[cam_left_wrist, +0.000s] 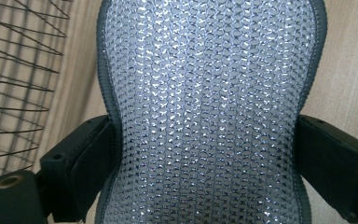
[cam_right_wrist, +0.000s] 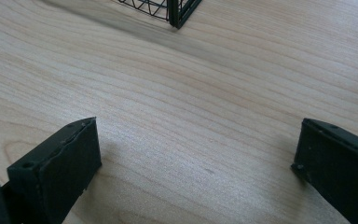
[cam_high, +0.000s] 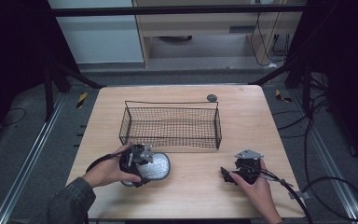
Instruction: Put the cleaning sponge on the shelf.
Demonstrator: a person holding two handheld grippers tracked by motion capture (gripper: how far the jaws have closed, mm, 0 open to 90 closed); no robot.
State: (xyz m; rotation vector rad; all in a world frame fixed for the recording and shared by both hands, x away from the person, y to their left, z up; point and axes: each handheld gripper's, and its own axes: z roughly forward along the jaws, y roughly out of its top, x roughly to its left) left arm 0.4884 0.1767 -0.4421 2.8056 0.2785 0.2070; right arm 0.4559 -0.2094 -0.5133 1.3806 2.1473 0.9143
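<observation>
Nearest the tabletop's (cam_high: 261,116) front edge, the left claw (cam_high: 145,169) pinched a silvery mesh pad (cam_left_wrist: 205,107) between its jaws, while the right claw (cam_right_wrist: 196,168) gaped wide over bare wood; beyond both sat a wire basket (cam_high: 170,123)

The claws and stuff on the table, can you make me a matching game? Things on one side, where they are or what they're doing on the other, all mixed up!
Things:
1. left claw
2. right claw
3. wire basket
4. small dark disc

Descriptions:
A. lies near the table's far edge, behind the basket
B. open, nothing between its jaws
C. squeezes a silvery mesh pad
D. stands in the middle of the table, nothing inside

Pairs: 1-C, 2-B, 3-D, 4-A
</observation>
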